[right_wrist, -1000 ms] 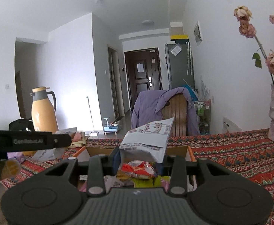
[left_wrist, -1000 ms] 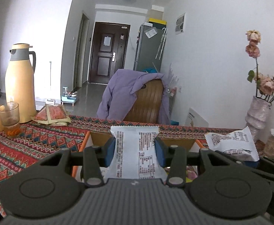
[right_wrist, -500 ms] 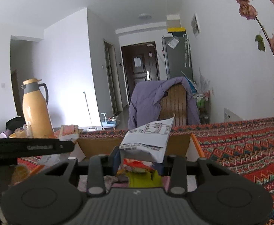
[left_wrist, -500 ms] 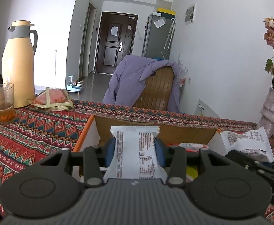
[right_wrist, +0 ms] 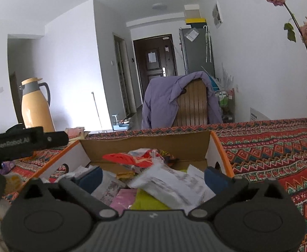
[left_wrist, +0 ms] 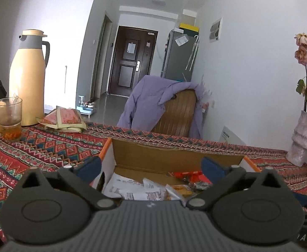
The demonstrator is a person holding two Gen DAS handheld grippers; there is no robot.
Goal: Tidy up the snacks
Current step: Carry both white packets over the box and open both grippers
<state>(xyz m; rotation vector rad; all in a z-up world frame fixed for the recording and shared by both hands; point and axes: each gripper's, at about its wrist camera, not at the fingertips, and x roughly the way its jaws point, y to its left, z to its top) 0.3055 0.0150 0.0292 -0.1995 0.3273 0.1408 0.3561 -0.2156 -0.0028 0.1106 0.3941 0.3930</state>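
So both grippers hang over the box, jaws opening wide with nothing pinched between the pads. The left gripper has white packets lying loose in the box below it, with a red wrapper further back. The right gripper sits over a white packet on top of the snack pile, pink and yellow packs underneath. The box rests on a patterned tablecloth, thermos off to the left.
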